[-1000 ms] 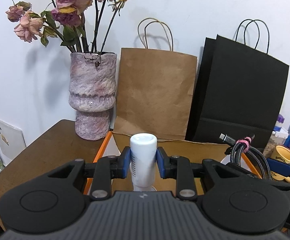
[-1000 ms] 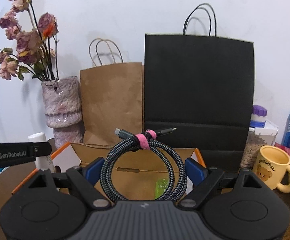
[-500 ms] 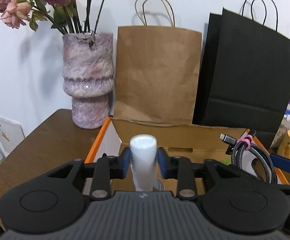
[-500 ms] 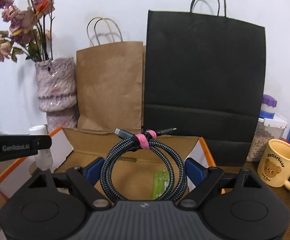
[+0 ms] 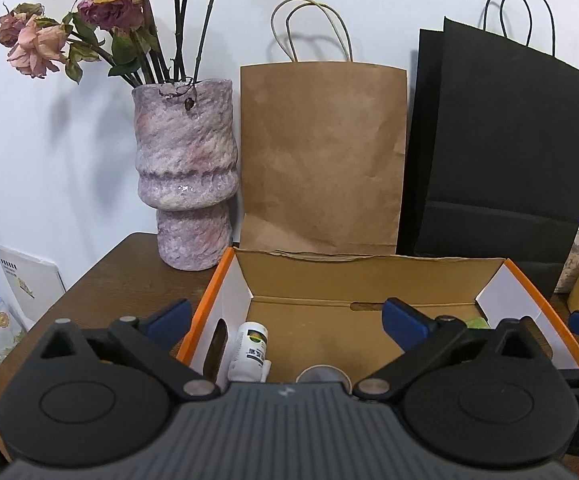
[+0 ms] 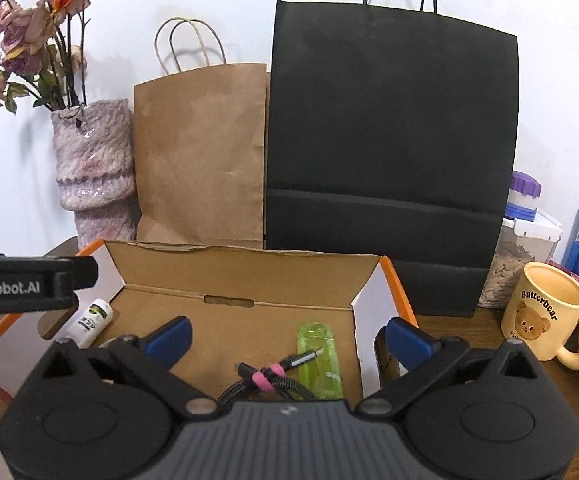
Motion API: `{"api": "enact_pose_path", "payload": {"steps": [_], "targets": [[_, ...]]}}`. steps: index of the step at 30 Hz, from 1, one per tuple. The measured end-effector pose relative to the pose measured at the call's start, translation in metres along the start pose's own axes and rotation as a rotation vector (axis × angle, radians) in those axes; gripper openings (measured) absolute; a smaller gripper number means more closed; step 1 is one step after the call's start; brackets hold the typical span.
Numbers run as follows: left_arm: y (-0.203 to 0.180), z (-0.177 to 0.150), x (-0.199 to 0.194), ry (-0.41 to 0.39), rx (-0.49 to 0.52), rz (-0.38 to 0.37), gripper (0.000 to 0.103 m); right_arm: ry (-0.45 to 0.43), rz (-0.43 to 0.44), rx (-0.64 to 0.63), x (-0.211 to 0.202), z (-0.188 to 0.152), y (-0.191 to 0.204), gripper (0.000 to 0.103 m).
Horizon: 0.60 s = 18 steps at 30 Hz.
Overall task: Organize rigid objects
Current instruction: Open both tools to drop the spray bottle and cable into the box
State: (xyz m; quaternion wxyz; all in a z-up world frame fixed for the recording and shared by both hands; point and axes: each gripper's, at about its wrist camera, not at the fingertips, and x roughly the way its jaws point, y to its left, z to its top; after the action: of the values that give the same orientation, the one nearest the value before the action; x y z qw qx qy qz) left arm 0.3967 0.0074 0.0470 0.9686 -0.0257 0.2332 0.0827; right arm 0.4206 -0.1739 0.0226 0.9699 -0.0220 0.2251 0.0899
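i'm holding both claws over the open cardboard box (image 5: 369,280), and both are standing wide with nothing between their blue pads. my left gripper (image 5: 287,318) is sitting over the left half of the box, its left finger hanging just outside the orange edge and its right finger over the box floor. the white bottle (image 5: 251,350) is lying tilted in the box's left corner, leaning against the white inner wall, with its printed label facing up; in the right wrist view the same white bottle (image 6: 91,322) is showing just below the arm of my other rig. a round pale rim is peeking out at the near edge of the left view, but i cannot tell what it is.

my right gripper (image 6: 287,338) is hovering over the right half of the box (image 6: 249,276). the braided cable (image 6: 269,378) is lying coiled on the box floor right under the claw, tied with a pink strap, one plug end resting across the green lighter (image 6: 321,356) beside it.

behind the box, the brown paper bag (image 5: 321,156) and the black paper bag (image 6: 389,152) are standing against the wall, with the stone vase (image 5: 187,176) of dried roses to the left. the yellow butterbear mug (image 6: 545,312) is standing on the table right of the box, apart from it.
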Motion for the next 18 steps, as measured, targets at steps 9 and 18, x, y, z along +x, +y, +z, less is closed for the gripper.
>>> {"api": "enact_pose_path", "payload": {"steps": [9, 18], "targets": [[0.001, 0.003, -0.009, -0.015, -0.006, 0.001, 0.103, 0.0, 0.009, -0.005, -0.007, 0.002, 0.002, 0.103], [0.006, 0.006, -0.031, -0.035, -0.022, -0.016, 0.103, 0.001, -0.012, -0.008, -0.024, 0.004, 0.001, 0.103]]}}
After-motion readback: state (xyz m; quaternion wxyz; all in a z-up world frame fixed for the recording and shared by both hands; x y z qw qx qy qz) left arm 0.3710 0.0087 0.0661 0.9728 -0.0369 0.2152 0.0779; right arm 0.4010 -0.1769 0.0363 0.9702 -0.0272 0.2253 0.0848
